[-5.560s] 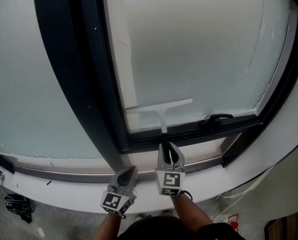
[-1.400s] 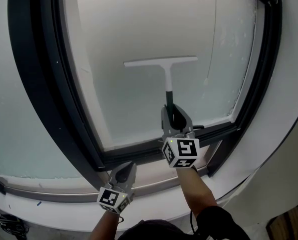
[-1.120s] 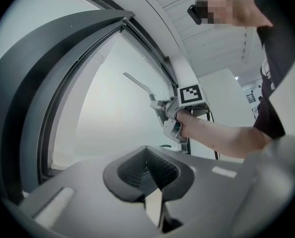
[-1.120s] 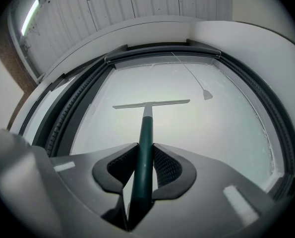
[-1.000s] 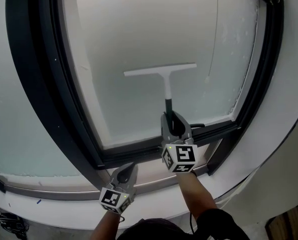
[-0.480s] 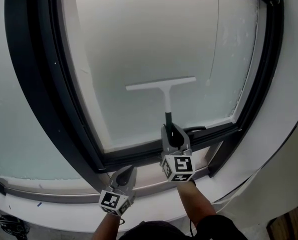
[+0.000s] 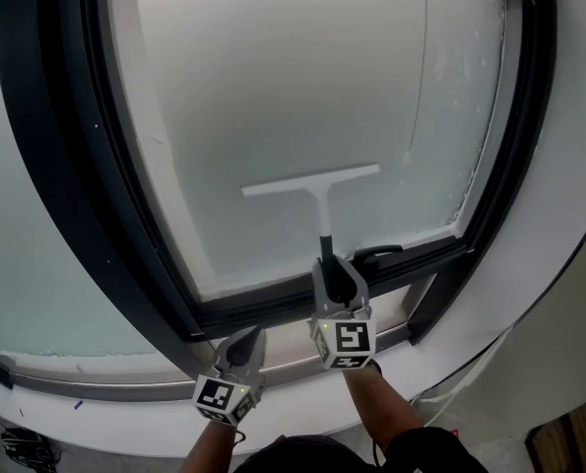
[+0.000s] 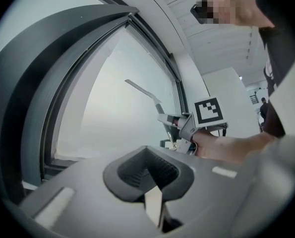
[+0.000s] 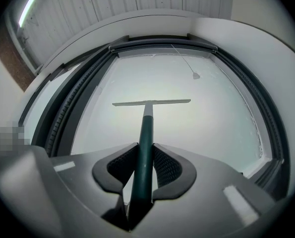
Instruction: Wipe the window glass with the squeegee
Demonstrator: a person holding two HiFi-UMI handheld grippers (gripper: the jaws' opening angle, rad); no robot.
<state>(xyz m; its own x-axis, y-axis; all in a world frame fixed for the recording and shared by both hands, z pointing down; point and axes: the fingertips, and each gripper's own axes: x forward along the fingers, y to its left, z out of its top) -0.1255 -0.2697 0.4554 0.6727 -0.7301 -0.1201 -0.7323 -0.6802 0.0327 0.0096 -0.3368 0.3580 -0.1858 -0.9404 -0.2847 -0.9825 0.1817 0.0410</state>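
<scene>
A white-bladed squeegee with a dark green handle lies against the frosted window glass, its blade level in the lower middle of the pane. My right gripper is shut on the handle just above the dark bottom frame. In the right gripper view the blade spans the pane's centre. My left gripper hangs lower left by the sill, shut with nothing in it. The left gripper view catches the squeegee and the right gripper from the side.
A dark window frame surrounds the pane, with a black handle on the bottom rail. A white sill runs below. A thin cord with a small tab hangs on the glass's right. Foamy residue edges the pane.
The squeegee and my right gripper have slid down the glass toward the bottom rail over the last second. The left gripper has stayed by the sill.
</scene>
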